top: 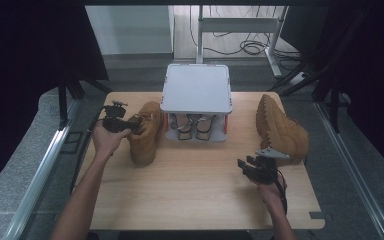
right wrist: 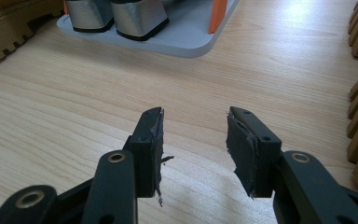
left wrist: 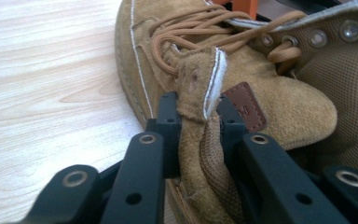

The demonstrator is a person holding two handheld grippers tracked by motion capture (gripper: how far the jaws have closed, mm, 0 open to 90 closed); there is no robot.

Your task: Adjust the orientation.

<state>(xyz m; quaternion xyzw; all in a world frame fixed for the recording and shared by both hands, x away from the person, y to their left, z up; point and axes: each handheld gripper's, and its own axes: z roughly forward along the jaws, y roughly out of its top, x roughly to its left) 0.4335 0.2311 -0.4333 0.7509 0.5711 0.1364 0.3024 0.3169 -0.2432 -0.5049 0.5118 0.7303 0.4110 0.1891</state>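
Left of centre in the high view, the left gripper [top: 130,123] pinches the soft, floppy tongue [left wrist: 200,93] of the bulky tan suede boot [top: 146,132] standing on the table [top: 200,190], a hold likely to flex; the right gripper [right wrist: 193,140] hangs open.

The boot [top: 145,132] by the left hand-held gripper [top: 121,122] is tan suede with matching tan laces [left wrist: 191,32], pale stitching, silver eyelets [left wrist: 318,38] and a reddish-brown tag [left wrist: 247,106]; the second boot [top: 282,131] is the same tan; the desk [top: 195,185] is light wood with a wavy grain; the rack [top: 196,87] is pale grey with orange posts [right wrist: 218,15]; both hand-held grippers, the right [top: 252,166] included, are black.
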